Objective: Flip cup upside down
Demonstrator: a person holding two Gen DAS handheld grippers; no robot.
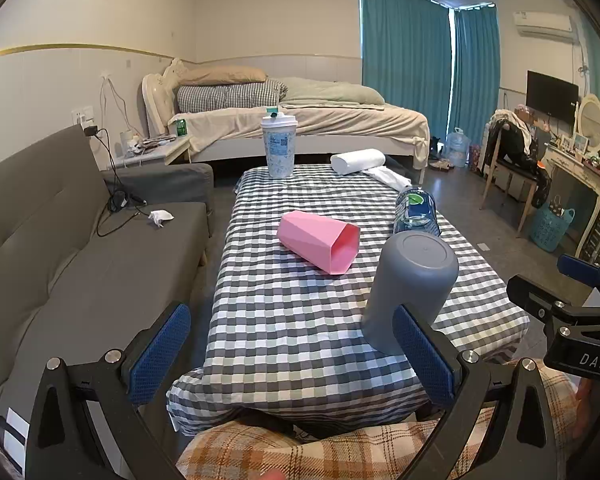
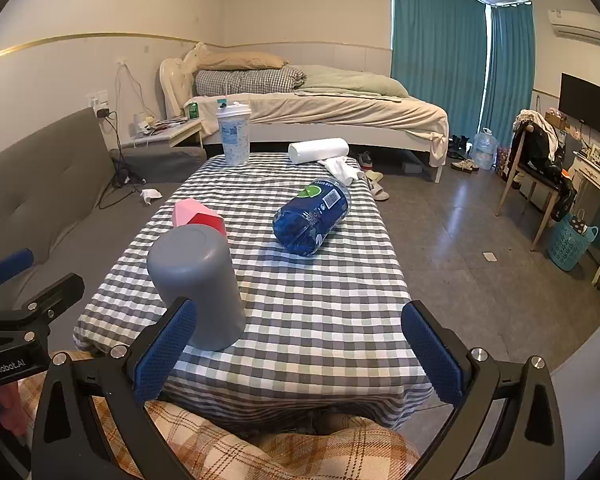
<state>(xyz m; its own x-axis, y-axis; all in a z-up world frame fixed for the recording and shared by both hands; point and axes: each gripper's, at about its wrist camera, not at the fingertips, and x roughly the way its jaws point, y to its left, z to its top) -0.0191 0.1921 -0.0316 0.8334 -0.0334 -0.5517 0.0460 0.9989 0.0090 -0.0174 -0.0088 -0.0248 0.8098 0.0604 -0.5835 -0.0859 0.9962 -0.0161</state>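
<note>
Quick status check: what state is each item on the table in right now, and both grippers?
grey cup: upside down, base up, free
pink cup: lying on its side
blue bottle: lying on its side
white tumbler: upright, lidded
paper roll: lying flat
left gripper: open
right gripper: open

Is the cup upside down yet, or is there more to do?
Looks done: the grey cup stands bottom-up on the checked table. Nothing is in hand; the left gripper and right gripper are both open. The pink cup lies on its side.
</note>
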